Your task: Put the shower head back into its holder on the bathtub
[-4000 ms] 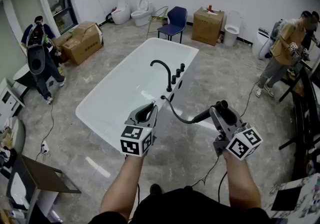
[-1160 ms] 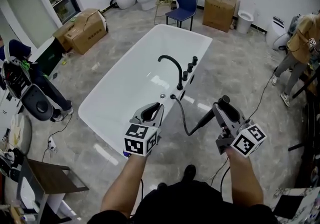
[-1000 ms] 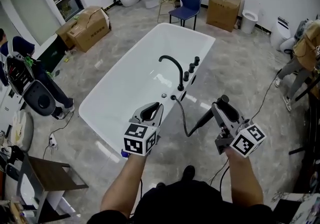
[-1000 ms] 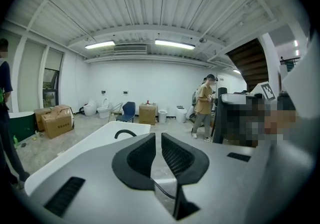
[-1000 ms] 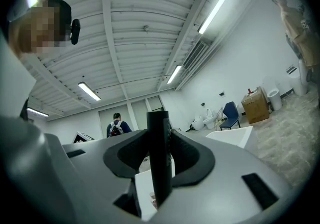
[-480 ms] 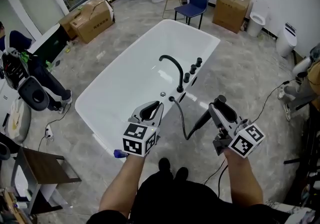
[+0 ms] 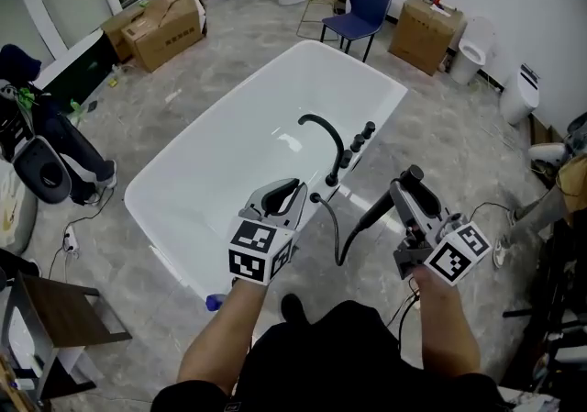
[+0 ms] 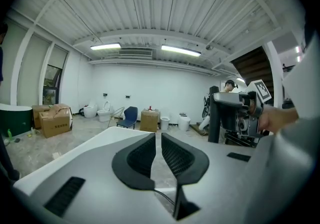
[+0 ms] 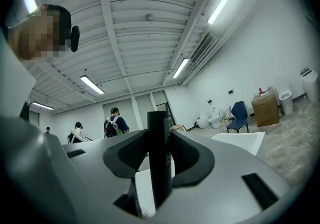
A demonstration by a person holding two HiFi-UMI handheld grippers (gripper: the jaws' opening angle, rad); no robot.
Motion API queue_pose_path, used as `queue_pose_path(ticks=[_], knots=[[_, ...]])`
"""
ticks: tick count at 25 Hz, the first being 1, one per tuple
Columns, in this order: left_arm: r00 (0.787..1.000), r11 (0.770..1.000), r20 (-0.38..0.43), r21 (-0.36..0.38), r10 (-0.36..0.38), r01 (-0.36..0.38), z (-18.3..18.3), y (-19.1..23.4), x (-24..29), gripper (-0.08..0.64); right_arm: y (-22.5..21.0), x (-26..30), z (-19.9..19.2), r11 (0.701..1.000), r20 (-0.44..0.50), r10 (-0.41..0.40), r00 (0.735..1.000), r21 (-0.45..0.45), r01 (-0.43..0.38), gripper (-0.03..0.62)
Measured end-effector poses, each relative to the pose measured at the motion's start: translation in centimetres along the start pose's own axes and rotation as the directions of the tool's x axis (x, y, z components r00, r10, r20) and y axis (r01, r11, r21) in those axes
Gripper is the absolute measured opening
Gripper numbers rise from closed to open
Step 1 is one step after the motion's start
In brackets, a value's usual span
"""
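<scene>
Now nearer the tub (image 7: pixel 390 94), right hand-held gripper (image 7: pixel 409 184) pinching the shower head (image 7: pixel 374 213), left hand-held gripper (image 7: pixel 281 195) pressed together, empty; reseating looks next.

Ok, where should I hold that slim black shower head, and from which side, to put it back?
Grip the slim black shower head on its straight round stem, mid-length, coming from the side so the jaws close across it, as the right hand-held gripper does now. That likely leaves the end with the black hose free for the holder.
</scene>
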State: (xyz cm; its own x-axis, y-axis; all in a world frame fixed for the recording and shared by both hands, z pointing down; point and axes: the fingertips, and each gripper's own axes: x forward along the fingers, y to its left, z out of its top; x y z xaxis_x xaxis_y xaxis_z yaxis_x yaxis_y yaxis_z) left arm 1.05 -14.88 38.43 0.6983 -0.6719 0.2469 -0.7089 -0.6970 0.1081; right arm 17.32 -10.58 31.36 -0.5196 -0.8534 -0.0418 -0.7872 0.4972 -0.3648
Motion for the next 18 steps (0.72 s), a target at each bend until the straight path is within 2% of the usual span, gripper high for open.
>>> queue_pose_path(ticks=[8, 11, 18], knots=[[0.999, 0.998, -0.033, -0.054, 0.027, -0.029, -1.1, 2.4, 2.3, 0.048, -2.4, 3.4, 0.8, 1.000, -0.023, 0.025, 0.999, 0.007, -0.025, 0.150], [0.999, 0.997, -0.040, -0.076, 0.026, -0.029, -1.4, 2.7, 3.5, 0.048, -3.3, 5.3, 1.3, 0.998, -0.029, 0.061, 0.998, 0.011, -0.060, 0.150], [0.994, 0.992, -0.078, -0.092, 0.074, -0.082, -1.8, 2.9, 6.4, 0.048, -4.5, 8.6, 3.6, 0.986, -0.036, 0.164, 0.986, 0.006, -0.164, 0.150]])
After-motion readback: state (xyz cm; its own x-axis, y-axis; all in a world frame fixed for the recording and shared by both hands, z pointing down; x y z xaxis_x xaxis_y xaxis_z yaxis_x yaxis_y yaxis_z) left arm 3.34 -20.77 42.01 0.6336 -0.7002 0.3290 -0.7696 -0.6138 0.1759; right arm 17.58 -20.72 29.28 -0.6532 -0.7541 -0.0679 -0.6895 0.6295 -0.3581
